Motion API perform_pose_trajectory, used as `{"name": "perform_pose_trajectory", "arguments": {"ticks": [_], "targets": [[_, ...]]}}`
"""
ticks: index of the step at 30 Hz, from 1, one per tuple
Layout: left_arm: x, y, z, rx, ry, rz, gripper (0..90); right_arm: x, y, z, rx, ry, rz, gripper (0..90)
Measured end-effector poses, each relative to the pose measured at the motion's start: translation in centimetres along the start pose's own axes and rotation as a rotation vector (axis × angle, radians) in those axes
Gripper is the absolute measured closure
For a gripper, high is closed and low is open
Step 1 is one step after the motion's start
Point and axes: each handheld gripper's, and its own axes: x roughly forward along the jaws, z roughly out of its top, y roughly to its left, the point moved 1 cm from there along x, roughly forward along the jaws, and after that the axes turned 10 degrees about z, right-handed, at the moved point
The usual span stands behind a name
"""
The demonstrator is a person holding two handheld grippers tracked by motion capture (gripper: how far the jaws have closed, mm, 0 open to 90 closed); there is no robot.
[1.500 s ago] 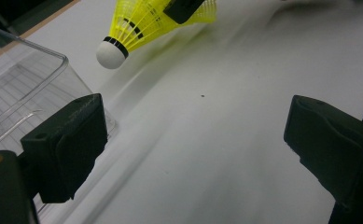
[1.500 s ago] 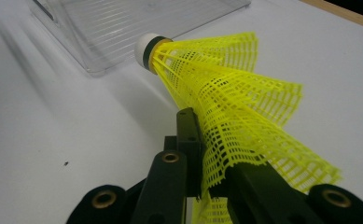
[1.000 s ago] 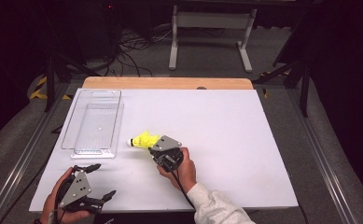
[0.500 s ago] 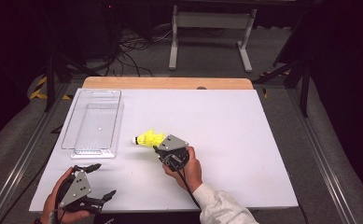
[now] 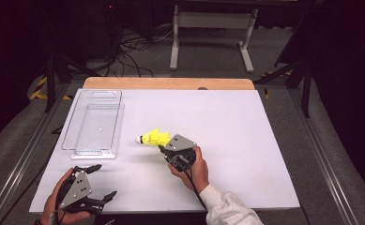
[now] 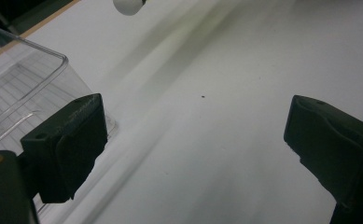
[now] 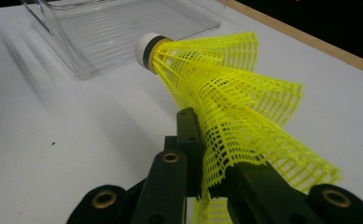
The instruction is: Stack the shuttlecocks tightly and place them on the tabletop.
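Note:
A yellow mesh shuttlecock (image 5: 155, 137) with a white cork tip (image 7: 146, 48) is held near the middle of the white table, its cork pointing left toward the clear tray. My right gripper (image 5: 165, 149) is shut on the edge of its skirt (image 7: 244, 116), which is pinched between the black jaws in the right gripper view. My left gripper (image 5: 104, 182) is held at the table's front left corner, open wide with nothing between its fingers (image 6: 72, 140). The cork (image 6: 128, 4) peeks in at the top edge of the left gripper view.
A clear plastic tray (image 5: 95, 121) lies empty at the left of the table, and its corner (image 6: 25, 79) is close to my left gripper's left jaw. A wooden strip (image 5: 171, 83) borders the far edge. The white tabletop (image 5: 246, 140) extends to the right.
My right gripper has shifted a little to the right and away with the shuttlecock in it. The left gripper has stayed put.

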Motion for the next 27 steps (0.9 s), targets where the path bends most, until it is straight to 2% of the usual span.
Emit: {"name": "perform_pose_trajectory", "arguments": {"ticks": [18,19,20,27], "targets": [[0.1,0.0,0.0,-0.012,-0.002,0.000,7.1,-1.7,-1.1,0.6,0.011,-0.039,-0.018,87.6],[0.1,0.2,0.0,-0.002,-0.003,0.005,7.1,-1.7,-1.2,0.7,0.014,-0.041,-0.017,87.6],[0.2,0.2,0.0,-0.015,-0.005,0.000,7.1,-1.8,-1.3,0.7,0.013,-0.043,-0.017,87.6],[0.2,0.5,-0.3,-0.030,-0.003,0.002,7.1,-2.2,-1.9,1.3,0.017,-0.058,-0.013,87.6]]}}
